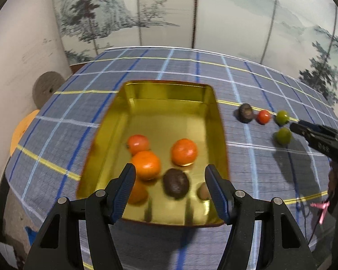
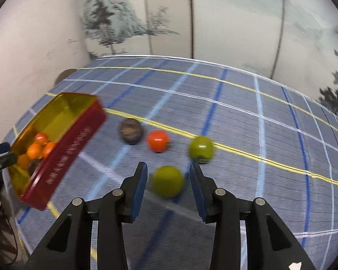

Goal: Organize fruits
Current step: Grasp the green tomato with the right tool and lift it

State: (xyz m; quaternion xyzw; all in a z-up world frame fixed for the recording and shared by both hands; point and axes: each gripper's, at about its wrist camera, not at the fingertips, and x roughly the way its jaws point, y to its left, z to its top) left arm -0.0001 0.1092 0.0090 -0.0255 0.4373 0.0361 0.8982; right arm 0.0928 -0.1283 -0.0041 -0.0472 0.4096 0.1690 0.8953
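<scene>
Four fruits sat loose on the checked cloth (image 2: 236,117) in your right wrist view: a dark brown fruit (image 2: 131,131) left of the middle, a red-orange fruit (image 2: 158,140) just beside it, a green fruit (image 2: 201,150) further right, and a second green fruit (image 2: 167,181) lower in the middle. Your right gripper (image 2: 167,175) had its jaws apart, one on each side of that second green fruit, and the pads did not seem to press on it. The red tin (image 2: 63,148) with its gold inside was at the left edge of that frame. In your left wrist view the tin's gold wall (image 1: 106,121) filled the middle, with orange fruits (image 1: 183,151) and a dark brown one (image 1: 175,182) lying in it; one more small fruit by the right finger was too blurred to tell. Your left gripper (image 1: 169,180) hung over the near end of the tin with its jaws wide apart and nothing in them.
</scene>
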